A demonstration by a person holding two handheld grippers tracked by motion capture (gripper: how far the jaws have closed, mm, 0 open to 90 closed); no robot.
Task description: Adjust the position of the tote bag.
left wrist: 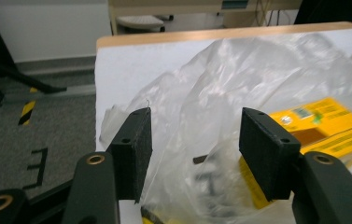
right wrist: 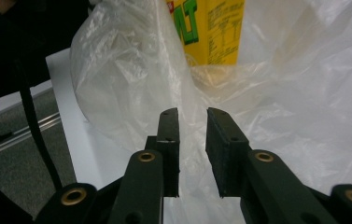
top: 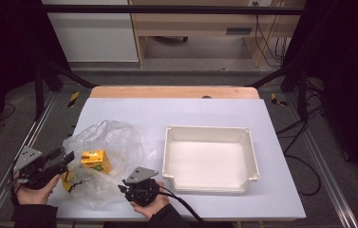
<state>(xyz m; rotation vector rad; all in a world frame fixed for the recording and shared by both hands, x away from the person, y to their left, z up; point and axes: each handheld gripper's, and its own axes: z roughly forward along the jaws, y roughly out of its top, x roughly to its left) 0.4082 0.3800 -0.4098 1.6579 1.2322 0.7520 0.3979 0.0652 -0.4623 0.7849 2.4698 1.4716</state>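
At table's near left edge your left hand (top: 33, 189) holds its gripper (top: 67, 159) level, jaws spread, film of the bag (top: 108, 159) loose between them, pads off it. Your right gripper (top: 122, 189) angles left at the bag's near edge, jaws narrowly parted around film; pinching or not, cannot tell. Yellow carton (top: 95, 160) lies inside the bag. White tray (top: 210, 159) sits right, on a pale sheet (top: 176, 111). Grey floor beyond.
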